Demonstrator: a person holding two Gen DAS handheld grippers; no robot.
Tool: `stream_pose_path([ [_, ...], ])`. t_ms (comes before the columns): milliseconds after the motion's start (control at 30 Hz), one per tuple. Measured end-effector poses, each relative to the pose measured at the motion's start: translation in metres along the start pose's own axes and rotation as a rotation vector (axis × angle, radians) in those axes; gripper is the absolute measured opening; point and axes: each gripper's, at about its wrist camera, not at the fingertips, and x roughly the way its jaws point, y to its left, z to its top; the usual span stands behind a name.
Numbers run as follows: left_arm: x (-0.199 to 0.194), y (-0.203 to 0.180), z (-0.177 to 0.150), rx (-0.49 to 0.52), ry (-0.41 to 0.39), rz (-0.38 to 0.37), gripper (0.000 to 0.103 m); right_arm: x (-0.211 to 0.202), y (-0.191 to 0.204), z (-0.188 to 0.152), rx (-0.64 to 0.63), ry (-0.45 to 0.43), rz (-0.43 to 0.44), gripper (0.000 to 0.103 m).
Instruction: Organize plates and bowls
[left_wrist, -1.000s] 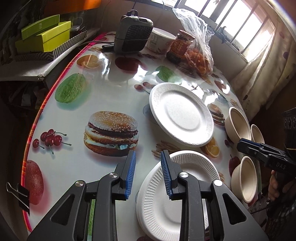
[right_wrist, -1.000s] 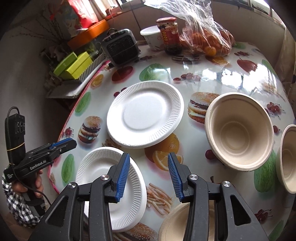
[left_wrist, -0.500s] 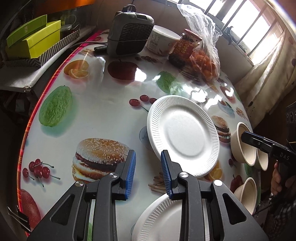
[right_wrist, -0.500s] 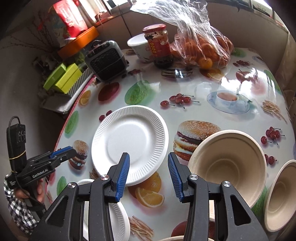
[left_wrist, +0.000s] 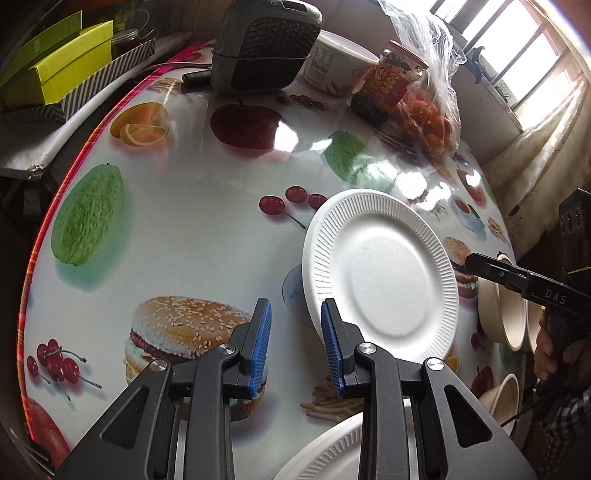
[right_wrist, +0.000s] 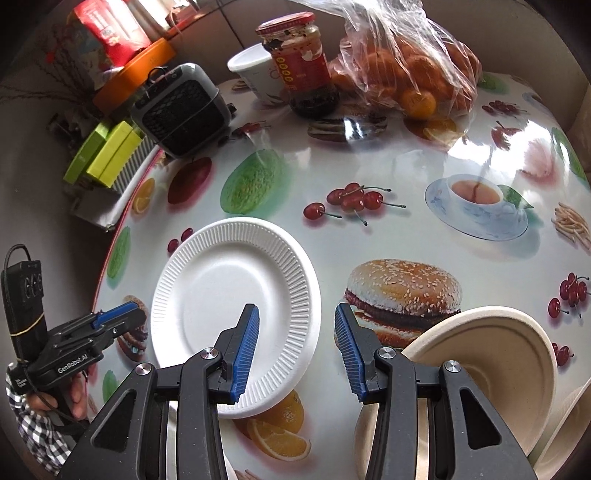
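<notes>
Both tongs parted and empty above a white plate lying flat on the surface.
The left tongs hover at the plate's near rim; the right tongs hang over its other edge, beside a tan bowl. A sound grasp would likely straddle the ribbed rim squarely, lift level, then stack onto the second plate nearer the operator.

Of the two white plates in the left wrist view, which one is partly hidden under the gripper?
The near white plate at the bottom edge, behind the left gripper. The far white plate lies fully in view, ahead and right.
</notes>
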Motion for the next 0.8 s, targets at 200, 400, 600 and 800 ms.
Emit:
stream_pose_path([
  [200, 0.004, -0.001, 0.001, -0.005, 0.009, -0.012, 0.029, 0.011, -0.004, 0.002, 0.012, 0.019, 0.022, 0.042],
  [400, 0.007, -0.002, 0.001, -0.005, 0.015, -0.013, 0.029, 0.018, -0.004, 0.002, 0.015, 0.038, 0.045, 0.042],
  [600, 0.010, -0.005, 0.002, -0.004, 0.016, -0.020, 0.029, 0.022, -0.004, 0.002, 0.014, 0.046, 0.049, 0.034],
  [800, 0.011, -0.006, 0.003, -0.005, 0.012, -0.025, 0.023, 0.025, -0.005, 0.001, 0.017, 0.053, 0.051, 0.030],
])
